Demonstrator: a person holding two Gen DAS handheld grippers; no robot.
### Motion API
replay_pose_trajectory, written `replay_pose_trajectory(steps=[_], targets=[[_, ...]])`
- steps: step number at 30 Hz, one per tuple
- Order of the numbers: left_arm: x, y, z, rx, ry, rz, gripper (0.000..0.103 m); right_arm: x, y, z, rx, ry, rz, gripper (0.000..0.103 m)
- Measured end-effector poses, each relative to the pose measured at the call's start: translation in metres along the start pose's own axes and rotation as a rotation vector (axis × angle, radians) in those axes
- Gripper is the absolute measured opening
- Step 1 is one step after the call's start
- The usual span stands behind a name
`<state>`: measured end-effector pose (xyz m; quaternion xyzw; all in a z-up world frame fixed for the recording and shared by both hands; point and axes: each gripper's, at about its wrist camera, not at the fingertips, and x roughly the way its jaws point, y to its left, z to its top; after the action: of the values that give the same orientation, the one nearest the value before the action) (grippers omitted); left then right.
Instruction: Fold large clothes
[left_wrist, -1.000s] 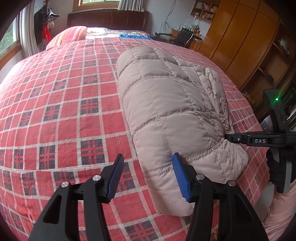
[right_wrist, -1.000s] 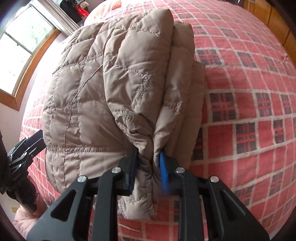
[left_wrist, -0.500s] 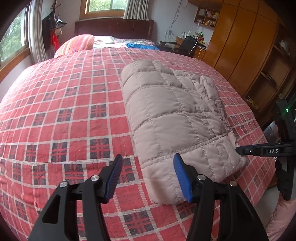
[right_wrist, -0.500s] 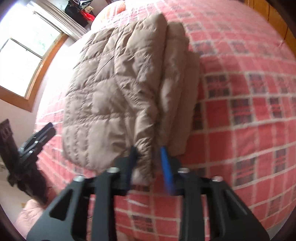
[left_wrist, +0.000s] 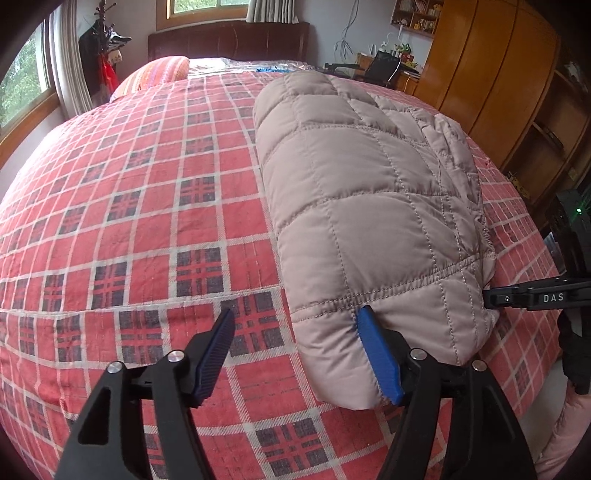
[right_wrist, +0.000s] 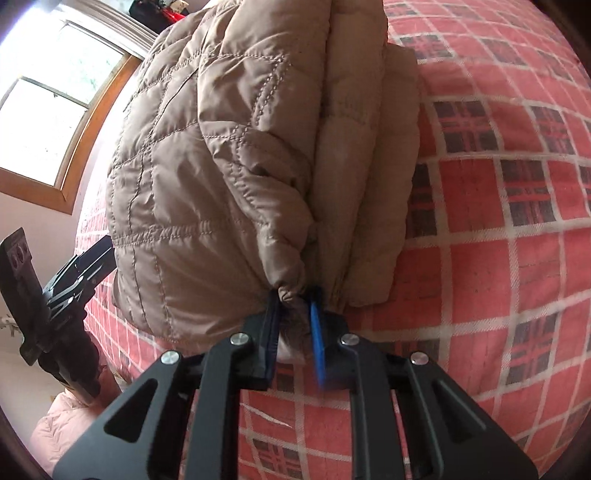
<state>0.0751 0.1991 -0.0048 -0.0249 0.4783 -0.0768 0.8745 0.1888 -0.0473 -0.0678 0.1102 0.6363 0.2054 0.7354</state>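
- Lying lengthwise on the red plaid bedspread (left_wrist: 129, 221), near the foot edge, the quilted beige jacket (left_wrist: 362, 206) is already doubled into a long narrow bundle, which suggests the last fold along its length is next.
- Pinching the near hem corner, the right gripper (right_wrist: 295, 314) has its jaws clenched on a bunched tuft of the jacket (right_wrist: 229, 166); I judge this grip is meant to lift that end over.
- Waiting at the opposite hem corner, the left gripper (left_wrist: 299, 354) has its jaws spread wide: one blue pad touches the jacket's end, the other hangs over bare bedspread, holding nothing. Probably it is lining up to take its own corner so both ends rise evenly.
- Only the right wrist view shows the stacked layers along the jacket's side and the cloth gathered between the pads.
- Only the left wrist view shows the full bundle, the pillow (left_wrist: 159, 72) and the wooden wardrobe (left_wrist: 491, 70) beyond.
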Motion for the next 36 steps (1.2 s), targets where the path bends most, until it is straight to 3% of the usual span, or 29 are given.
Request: replay_pose_trajectory(steps=[7, 9, 10, 11, 18, 22, 24, 26, 29, 36], targets=[[-0.007, -0.002, 0.000, -0.001, -0.007, -0.003, 0.068, -0.017, 0.016, 0.005, -0.029, -0.020, -0.036, 0.019], [-0.010, -0.002, 0.001, 0.001, -0.013, -0.006, 0.068, -0.034, 0.021, 0.008, -0.035, -0.066, -0.053, 0.030], [-0.013, -0.002, 0.002, 0.003, -0.016, -0.008, 0.068, -0.042, 0.023, 0.011, -0.036, -0.093, -0.072, 0.043], [-0.014, -0.002, 0.003, 0.001, -0.018, -0.010, 0.068, -0.051, 0.024, 0.016, -0.039, -0.121, -0.089, 0.048], [-0.014, 0.010, 0.029, -0.047, -0.036, 0.002, 0.068, -0.062, 0.027, 0.084, -0.006, -0.184, -0.084, 0.049], [-0.005, 0.011, 0.038, -0.050, -0.027, 0.018, 0.068, -0.055, 0.014, 0.118, 0.026, -0.172, -0.055, 0.049], [-0.001, 0.011, 0.040, -0.050, -0.026, 0.026, 0.068, -0.048, 0.008, 0.128, 0.041, -0.158, -0.052, 0.042], [0.000, 0.011, 0.042, -0.045, -0.029, 0.029, 0.069, -0.043, 0.006, 0.134, 0.037, -0.146, -0.032, 0.024], [-0.003, 0.007, 0.042, -0.027, -0.049, 0.040, 0.069, -0.051, 0.008, 0.127, 0.016, -0.166, -0.008, 0.007], [-0.006, 0.002, 0.040, -0.021, -0.063, 0.013, 0.069, -0.075, 0.012, 0.107, 0.006, -0.199, -0.048, 0.006]])
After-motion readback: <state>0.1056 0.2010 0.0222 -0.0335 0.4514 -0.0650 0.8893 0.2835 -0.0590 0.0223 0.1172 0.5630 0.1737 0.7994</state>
